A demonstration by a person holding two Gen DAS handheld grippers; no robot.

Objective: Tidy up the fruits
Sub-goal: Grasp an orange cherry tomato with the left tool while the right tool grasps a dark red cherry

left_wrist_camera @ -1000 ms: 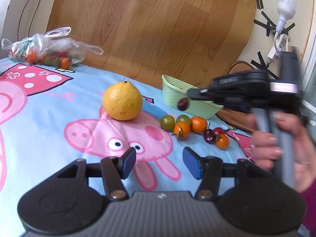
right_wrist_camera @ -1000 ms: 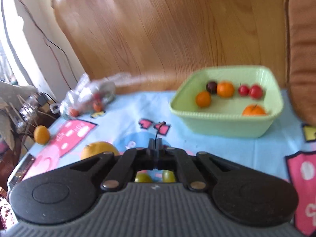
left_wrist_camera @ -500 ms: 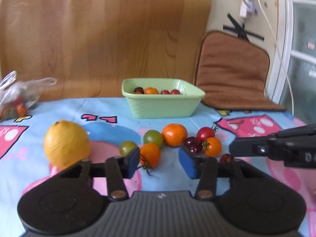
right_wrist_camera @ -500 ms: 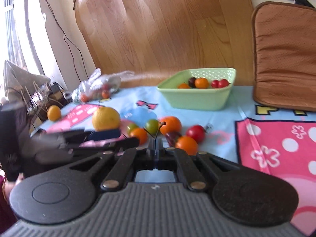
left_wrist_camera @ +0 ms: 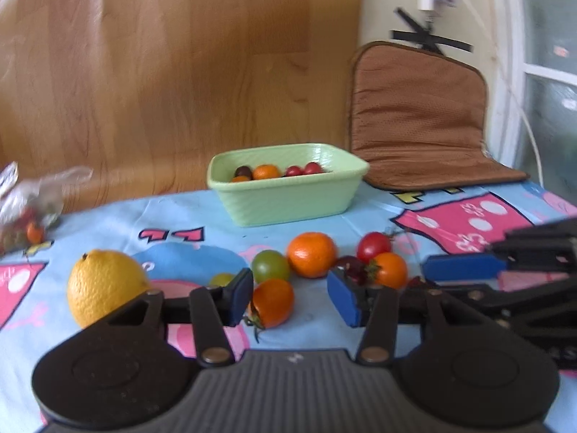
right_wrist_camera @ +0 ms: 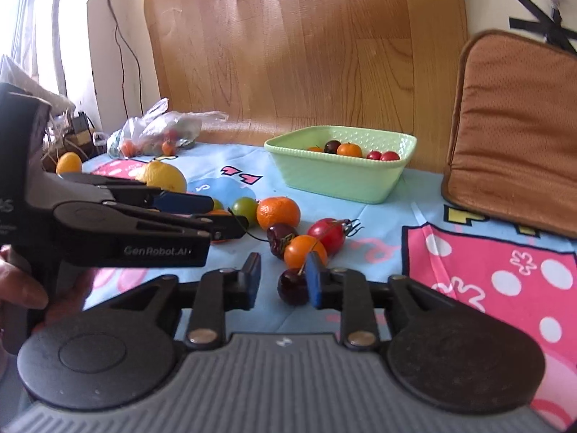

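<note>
- Between the right gripper's (right_wrist_camera: 282, 281) fingers, newly parted, sits a cherry (right_wrist_camera: 293, 286), ready to grab.
- Left gripper (left_wrist_camera: 290, 297) gapes wide over an orange tomato (left_wrist_camera: 272, 301).

We see a dark cherry (right_wrist_camera: 291, 286) on the cloth between our right gripper (right_wrist_camera: 282, 280) fingers, touching the right pad. Beyond it lie an orange tomato (right_wrist_camera: 304, 250), red tomato (right_wrist_camera: 329, 234), and mandarin (right_wrist_camera: 278, 212). The green basket (right_wrist_camera: 339, 176) sits farther ahead.

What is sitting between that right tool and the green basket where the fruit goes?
Between the right tool, open around a dark cherry, and the green basket lie an orange tomato, a red tomato and a mandarin; lifting over should clear them.
</note>
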